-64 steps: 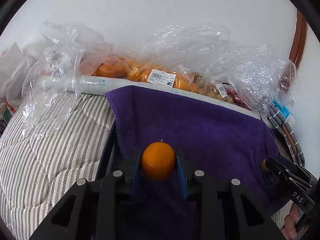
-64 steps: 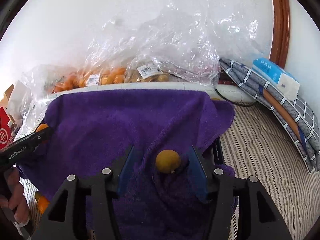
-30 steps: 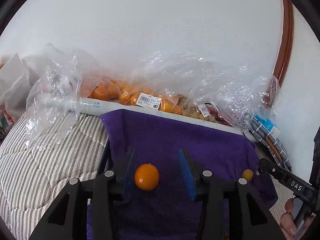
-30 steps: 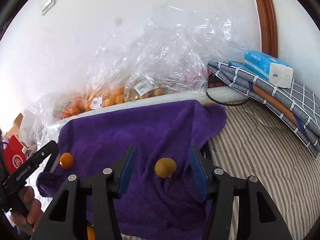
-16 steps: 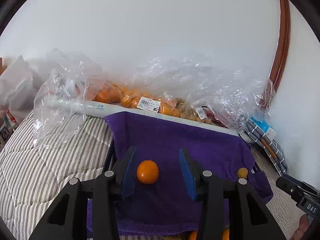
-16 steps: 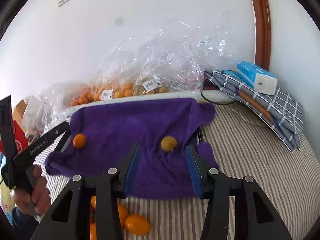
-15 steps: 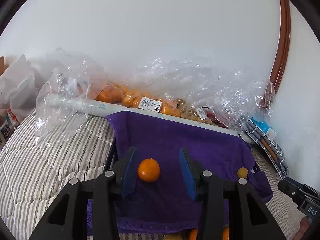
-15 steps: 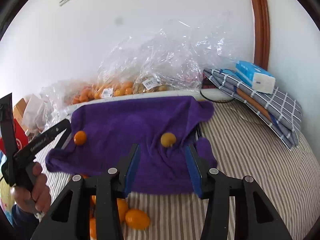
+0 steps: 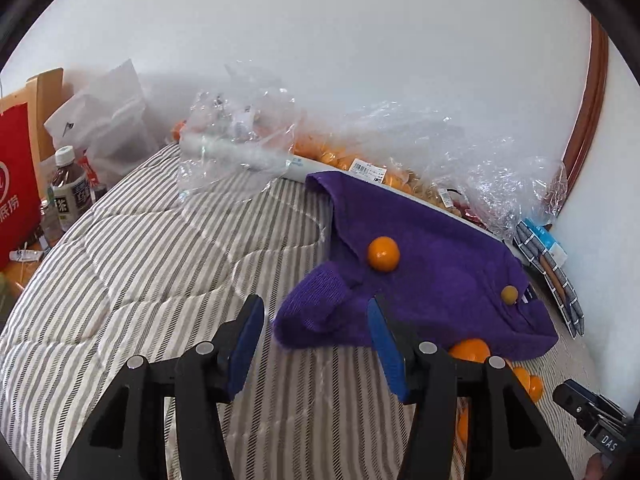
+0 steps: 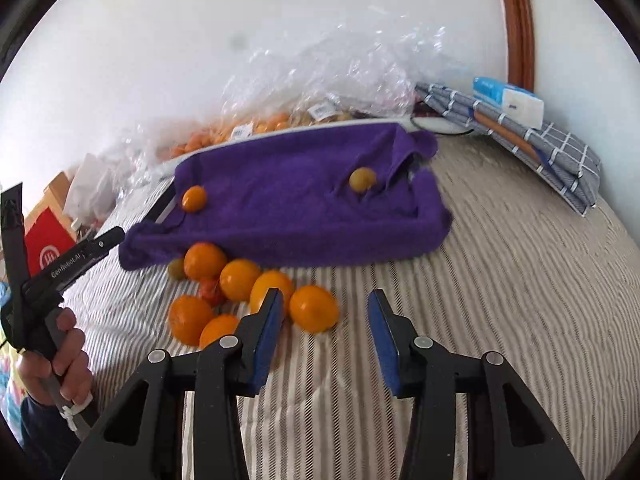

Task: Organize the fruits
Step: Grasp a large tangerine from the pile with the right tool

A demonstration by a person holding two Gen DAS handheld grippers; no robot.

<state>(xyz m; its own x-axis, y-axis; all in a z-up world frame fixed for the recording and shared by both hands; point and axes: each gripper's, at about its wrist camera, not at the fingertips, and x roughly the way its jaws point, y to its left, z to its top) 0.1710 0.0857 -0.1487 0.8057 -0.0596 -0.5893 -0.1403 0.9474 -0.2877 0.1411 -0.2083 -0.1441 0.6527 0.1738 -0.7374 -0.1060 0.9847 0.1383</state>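
Widest of all, the striped beige quilted bed [image 10: 500, 280] fills both views. Draped on it, a deep purple terry towel [image 10: 288, 208] [image 9: 432, 280] with clear crinkled plastic bags of orange fruit [image 10: 320, 92] [image 9: 400, 160] behind it along the white wall. To the right, a folded grey checked cloth [image 10: 520, 136] carries a blue-and-white tissue pack [image 10: 508, 100].

Now the tongs: the right tongs [image 10: 324, 340] stand wide apart, blue pads bare, nothing between them, hanging above the bed just in front of the fruit. The left tongs [image 9: 316, 344] are likewise spread apart and carrying nothing, over the towel's near corner; the person's left hand [image 10: 60, 364] grips their black handle.

On to the fruit! A loose cluster of orange mandarins [image 10: 240, 292] lies on the bed at the towel's front edge, touching one another, with a small greenish fruit [image 10: 177, 268] and a little red one [image 10: 211, 290] among them. On the towel sit a small round orange mandarin [image 10: 194, 198] [image 9: 383, 253] near its left end and, well apart, a smaller dull-yellow round fruit [image 10: 362, 179] [image 9: 509, 294] near its right.
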